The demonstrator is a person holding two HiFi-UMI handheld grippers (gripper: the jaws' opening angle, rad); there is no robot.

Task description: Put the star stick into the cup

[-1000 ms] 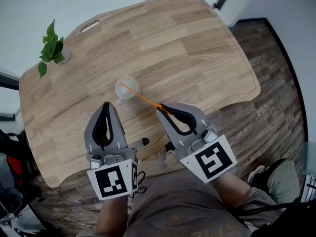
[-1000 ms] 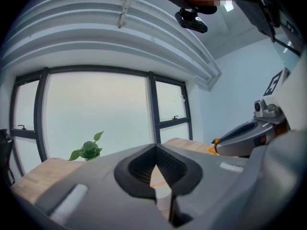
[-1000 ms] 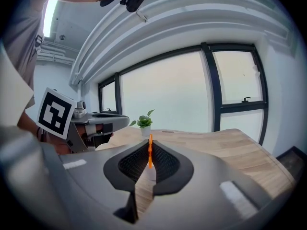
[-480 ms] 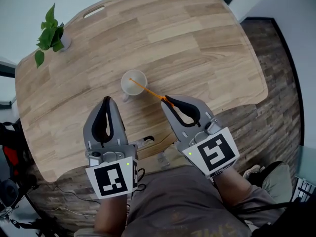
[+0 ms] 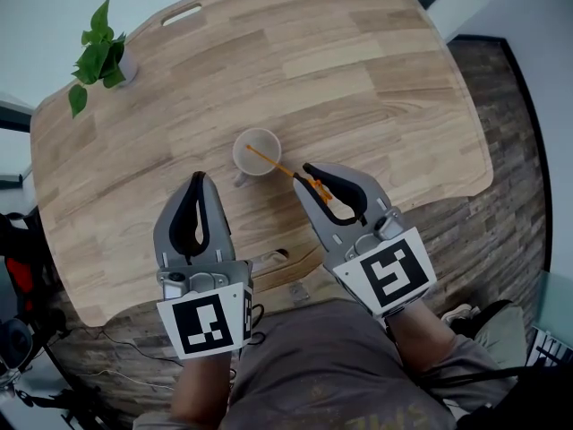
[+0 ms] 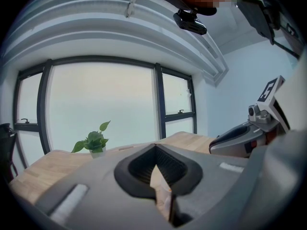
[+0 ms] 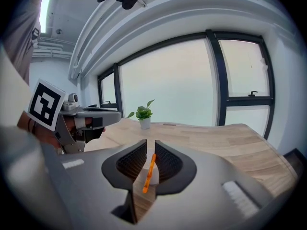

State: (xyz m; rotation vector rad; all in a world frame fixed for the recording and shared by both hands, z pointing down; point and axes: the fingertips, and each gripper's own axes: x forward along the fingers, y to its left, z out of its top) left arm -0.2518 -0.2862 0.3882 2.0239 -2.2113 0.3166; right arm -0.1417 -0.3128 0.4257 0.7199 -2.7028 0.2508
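A pale, translucent cup point(image 5: 257, 151) stands upright on the wooden table point(image 5: 358, 79). My right gripper point(image 5: 303, 171) sits just right of it, shut on the thin orange star stick point(image 5: 279, 166). The stick's far end reaches over the rim into the cup's mouth; its star end is hidden. In the right gripper view the stick point(image 7: 149, 170) slants between the narrow jaws of the right gripper point(image 7: 149, 143), with the cup point(image 7: 154, 176) behind. My left gripper point(image 5: 199, 178) hovers near the cup's lower left, shut and holding nothing; the left gripper view shows it point(image 6: 156, 146) with its jaws together.
A small potted plant point(image 5: 97, 54) stands at the table's far left corner, with a slot handle point(image 5: 182, 13) in the tabletop beyond it. The table's near edge runs just under both grippers. Dark wood floor point(image 5: 510, 150) lies to the right.
My right gripper has moved closer to the cup with the stick, and the stick's far end now sits inside the rim with less of it showing. The left gripper has kept its place.
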